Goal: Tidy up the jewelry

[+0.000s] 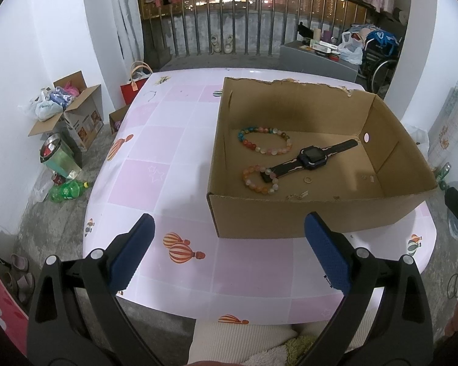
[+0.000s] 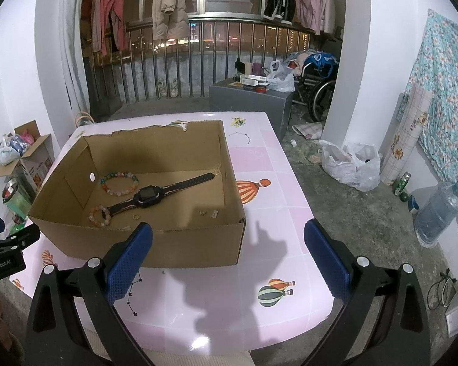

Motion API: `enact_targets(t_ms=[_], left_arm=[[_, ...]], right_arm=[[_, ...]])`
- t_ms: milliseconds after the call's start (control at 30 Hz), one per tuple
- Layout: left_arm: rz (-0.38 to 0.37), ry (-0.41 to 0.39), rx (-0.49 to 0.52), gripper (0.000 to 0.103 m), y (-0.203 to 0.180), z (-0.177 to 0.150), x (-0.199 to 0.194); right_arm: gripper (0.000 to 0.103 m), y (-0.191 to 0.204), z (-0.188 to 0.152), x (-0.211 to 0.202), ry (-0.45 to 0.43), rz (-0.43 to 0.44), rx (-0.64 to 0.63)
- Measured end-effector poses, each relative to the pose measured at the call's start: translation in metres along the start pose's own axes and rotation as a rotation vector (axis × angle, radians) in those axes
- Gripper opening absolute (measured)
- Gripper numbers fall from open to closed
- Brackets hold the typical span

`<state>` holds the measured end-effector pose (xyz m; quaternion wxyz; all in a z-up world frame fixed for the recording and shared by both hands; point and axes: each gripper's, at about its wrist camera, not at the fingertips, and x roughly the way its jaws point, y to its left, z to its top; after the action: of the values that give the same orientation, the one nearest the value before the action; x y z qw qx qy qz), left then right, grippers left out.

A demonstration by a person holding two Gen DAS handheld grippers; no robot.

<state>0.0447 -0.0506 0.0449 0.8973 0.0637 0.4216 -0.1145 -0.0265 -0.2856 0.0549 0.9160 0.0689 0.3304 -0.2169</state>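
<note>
An open cardboard box (image 1: 314,219) (image 2: 155,247) stands on a pink table. In it lie a black watch (image 1: 313,158) (image 2: 149,196), a multicoloured bead bracelet (image 1: 264,138) (image 2: 119,183), an orange bead bracelet (image 1: 259,178) (image 2: 100,216), a small gold ring (image 1: 307,179) (image 2: 136,216) and small earrings (image 1: 299,195) (image 2: 203,212). My left gripper (image 1: 229,228) is open and empty, above the table in front of the box. My right gripper (image 2: 229,235) is open and empty, at the box's near right corner.
The pink checked tablecloth (image 1: 168,158) (image 2: 278,207) has balloon prints. Floor clutter surrounds the table: cardboard boxes (image 1: 76,116), bottles (image 1: 67,189), plastic bags (image 2: 351,164), a water jug (image 2: 436,213). A wheelchair (image 2: 320,91) and a railing stand behind.
</note>
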Motion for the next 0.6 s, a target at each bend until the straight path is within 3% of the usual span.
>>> enact_targets(t_ms=[600], left_arm=[[-0.004, -0.004, 0.006, 0.095, 0.0007, 0.0031, -0.0008]], right_arm=[[0.097, -0.0001, 0.0007, -0.0002, 0.000, -0.001, 0.000]])
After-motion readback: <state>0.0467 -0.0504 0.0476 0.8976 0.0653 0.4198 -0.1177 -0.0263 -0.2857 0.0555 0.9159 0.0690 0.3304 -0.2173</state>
